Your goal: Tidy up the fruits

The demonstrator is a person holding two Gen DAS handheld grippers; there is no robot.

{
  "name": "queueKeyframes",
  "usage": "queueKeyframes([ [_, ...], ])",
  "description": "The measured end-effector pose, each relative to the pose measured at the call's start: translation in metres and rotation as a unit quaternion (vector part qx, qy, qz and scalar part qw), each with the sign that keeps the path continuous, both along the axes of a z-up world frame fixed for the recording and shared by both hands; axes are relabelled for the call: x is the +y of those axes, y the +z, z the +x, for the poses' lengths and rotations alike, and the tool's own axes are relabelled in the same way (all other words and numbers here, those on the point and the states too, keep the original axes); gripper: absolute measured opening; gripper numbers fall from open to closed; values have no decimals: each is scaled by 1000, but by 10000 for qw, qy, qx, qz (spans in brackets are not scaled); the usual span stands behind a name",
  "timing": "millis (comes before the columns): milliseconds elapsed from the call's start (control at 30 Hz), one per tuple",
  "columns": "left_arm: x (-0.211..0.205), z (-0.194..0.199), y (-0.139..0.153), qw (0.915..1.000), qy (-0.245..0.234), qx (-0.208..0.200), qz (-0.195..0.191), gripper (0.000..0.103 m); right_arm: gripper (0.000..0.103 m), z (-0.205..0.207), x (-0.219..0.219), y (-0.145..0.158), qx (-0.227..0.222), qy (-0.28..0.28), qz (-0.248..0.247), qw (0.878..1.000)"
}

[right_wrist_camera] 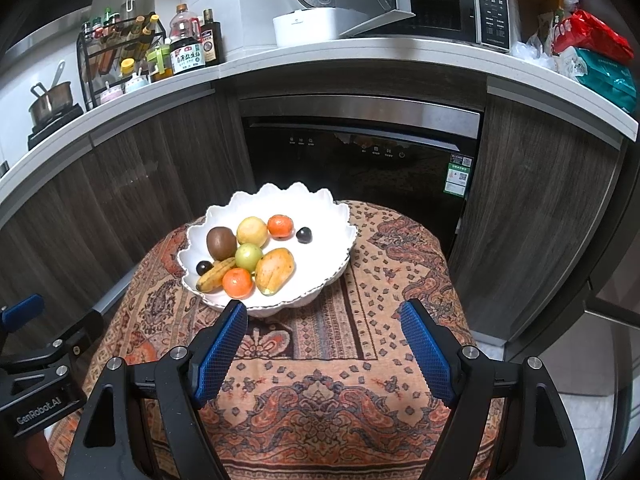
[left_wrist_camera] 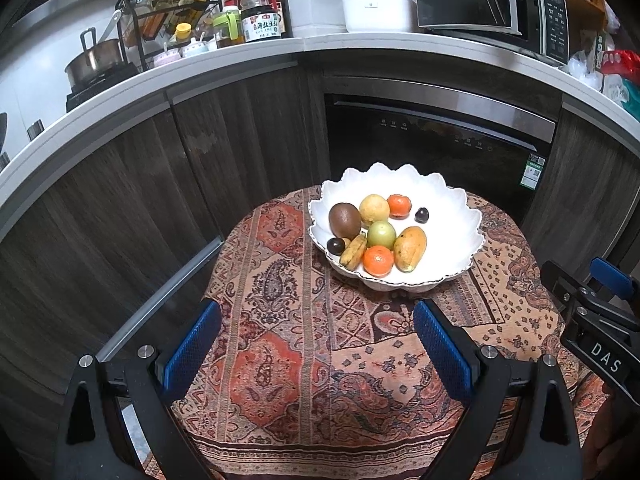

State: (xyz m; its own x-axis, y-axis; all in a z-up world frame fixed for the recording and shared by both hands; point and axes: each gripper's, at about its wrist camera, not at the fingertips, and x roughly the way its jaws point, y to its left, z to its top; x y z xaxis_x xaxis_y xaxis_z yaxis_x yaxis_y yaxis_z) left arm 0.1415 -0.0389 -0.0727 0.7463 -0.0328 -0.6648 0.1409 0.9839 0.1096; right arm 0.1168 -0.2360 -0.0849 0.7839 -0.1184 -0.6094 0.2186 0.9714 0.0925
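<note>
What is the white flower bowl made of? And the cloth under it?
The white bowl looks like glazed ceramic: smooth, shiny, with stiff scalloped petals, though glossy plastic is possible. The tablecloth looks like woven fabric: matte, patterned, and draping over the table's edge.

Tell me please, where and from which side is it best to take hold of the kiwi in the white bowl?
Grip the kiwi across its narrow middle, coming from above. It lies with its long axis pointing toward the bowl's far rim, and the yellow fruit and small banana crowd its ends. I judge the left tongs, open and empty, better placed, since the kiwi sits on the bowl's left.
</note>
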Motion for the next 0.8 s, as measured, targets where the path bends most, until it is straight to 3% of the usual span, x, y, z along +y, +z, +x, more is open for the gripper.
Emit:
queueKeyframes([
  [800,1,3,-8,9998,43,161,-68,98,80,0,-2,-3,48,-13,25,10000],
])
